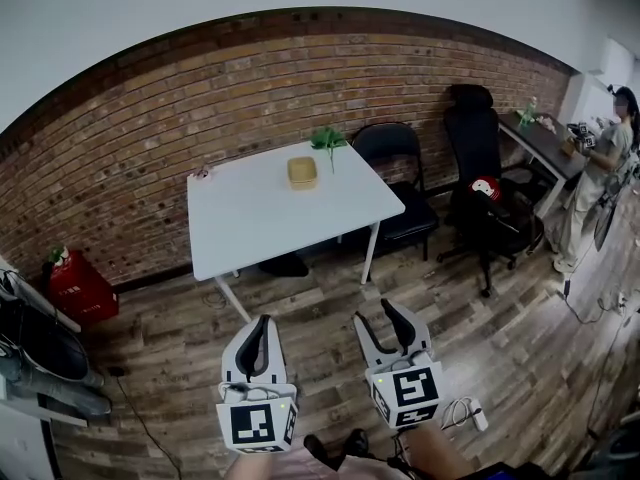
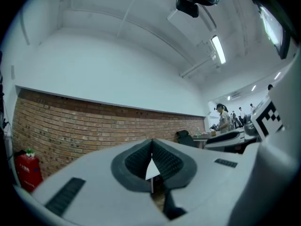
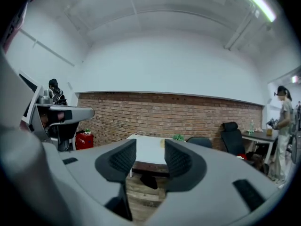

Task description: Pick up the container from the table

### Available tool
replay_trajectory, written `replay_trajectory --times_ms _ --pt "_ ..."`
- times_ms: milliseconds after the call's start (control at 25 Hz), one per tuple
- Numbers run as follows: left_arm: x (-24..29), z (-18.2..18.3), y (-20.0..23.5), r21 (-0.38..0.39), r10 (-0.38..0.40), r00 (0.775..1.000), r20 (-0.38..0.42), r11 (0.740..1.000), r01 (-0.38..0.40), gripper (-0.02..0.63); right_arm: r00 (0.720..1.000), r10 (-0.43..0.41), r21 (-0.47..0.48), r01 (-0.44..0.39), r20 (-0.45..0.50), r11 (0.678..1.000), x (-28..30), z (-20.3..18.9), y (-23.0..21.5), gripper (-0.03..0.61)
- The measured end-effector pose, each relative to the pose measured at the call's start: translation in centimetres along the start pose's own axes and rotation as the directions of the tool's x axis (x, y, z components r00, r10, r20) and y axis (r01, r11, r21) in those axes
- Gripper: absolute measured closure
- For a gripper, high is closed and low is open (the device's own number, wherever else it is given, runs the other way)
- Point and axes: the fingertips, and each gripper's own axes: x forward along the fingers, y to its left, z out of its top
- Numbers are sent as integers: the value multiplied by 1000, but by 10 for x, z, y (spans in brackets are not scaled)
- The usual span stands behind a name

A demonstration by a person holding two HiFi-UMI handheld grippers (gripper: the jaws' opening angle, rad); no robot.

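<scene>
Nearest the camera, the grey left gripper (image 1: 262, 324) with its black-and-white marker cube is held over the wooden plank floor (image 1: 300, 298), its jaws closed together on nothing. Just beside it, the matching right gripper (image 1: 377, 314) is held with its jaws spread wide and empty. Both are pointed towards the white rectangular table (image 1: 250, 223) and are kept well apart from it. The small square tan container (image 1: 302, 172) is seen resting on the far half of the table, near a green leafy plant (image 1: 328, 140) at the back edge. A black chair (image 1: 395, 153) is placed beside the table, and a red brick wall (image 1: 140, 138) is seen behind.
</scene>
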Motion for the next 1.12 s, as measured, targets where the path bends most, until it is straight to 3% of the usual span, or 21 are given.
replay_trajectory --times_ms 560,1120 --pt "25 -26 24 0 -33 998 -52 999 33 604 998 -65 6 65 7 998 31 -2 -7 390" --pt "174 -55 40 29 24 994 -102 999 -22 604 1000 -14 23 14 -10 1000 171 -9 -88 390"
